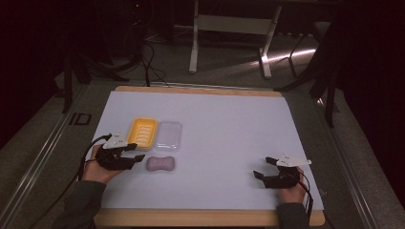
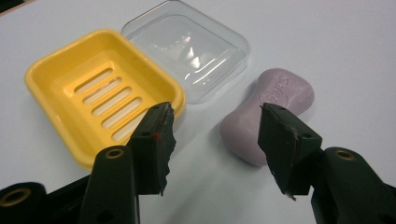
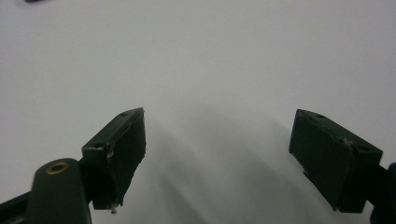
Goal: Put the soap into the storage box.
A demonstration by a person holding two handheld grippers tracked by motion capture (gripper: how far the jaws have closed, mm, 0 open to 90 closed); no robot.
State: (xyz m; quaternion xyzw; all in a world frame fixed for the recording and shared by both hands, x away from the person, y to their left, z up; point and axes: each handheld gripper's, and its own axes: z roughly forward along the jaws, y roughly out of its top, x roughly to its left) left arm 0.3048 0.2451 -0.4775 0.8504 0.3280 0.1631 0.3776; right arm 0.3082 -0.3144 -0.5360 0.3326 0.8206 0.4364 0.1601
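On the desk (image 1: 215, 124), a yellow soap dish (image 1: 143, 132), clear lid (image 1: 169, 135) and purple soap bar (image 1: 160, 163) sit near the left gripper (image 1: 138, 152); both grippers' fingers are spread, the right gripper (image 1: 263, 167) well apart.

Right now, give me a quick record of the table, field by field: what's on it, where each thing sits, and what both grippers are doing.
surface: white table top
soap dish: yellow, slotted, empty
lid: clear, beside the soap dish, touching or nearly so
soap bar: lilac, lying flat in front of the lid
left gripper: open, aimed at the soap bar, not touching it
right gripper: open, over bare table, holding nothing
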